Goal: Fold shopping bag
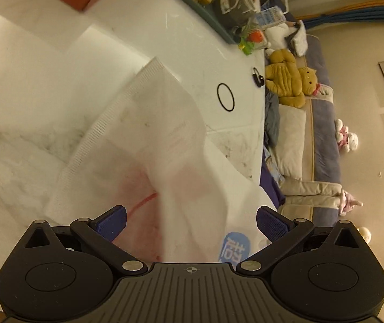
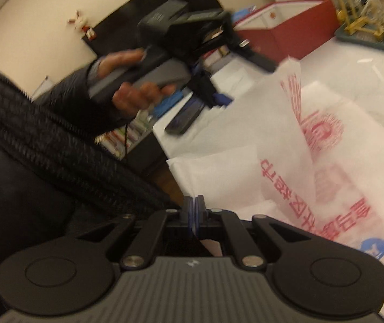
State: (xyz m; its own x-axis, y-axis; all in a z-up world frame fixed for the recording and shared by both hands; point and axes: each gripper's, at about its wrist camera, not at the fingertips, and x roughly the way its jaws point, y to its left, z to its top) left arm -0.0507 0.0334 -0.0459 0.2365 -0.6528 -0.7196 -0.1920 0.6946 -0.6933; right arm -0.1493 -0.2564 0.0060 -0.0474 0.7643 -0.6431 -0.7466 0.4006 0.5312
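The white shopping bag [image 1: 148, 140] with red print lies rumpled on the white marble table [image 1: 165, 37]. One fold of the bag stands up [image 2: 294, 102], and a ribbed seam runs along its edge. My left gripper [image 1: 190, 223] is open just over the bag, and the raised fold passes between its blue pads [image 1: 111, 220] without touching them. In the right wrist view a hand [image 2: 130, 99] holds the left gripper [image 2: 245, 83] above the bag's far end. My right gripper [image 2: 194, 208] is shut at the bag's near edge [image 2: 181, 177], with thin fabric pinched between its pads.
A red box [image 2: 286, 27] and a teal tray [image 1: 192, 2] of clutter stand at the back of the table. Near the table edge lie a black rubber ring [image 1: 225, 97] and a dark phone [image 2: 185, 115]. A sofa with a yellow plush toy [image 1: 291, 80] stands beyond, and a dark sleeve [image 2: 43, 148] fills the left.
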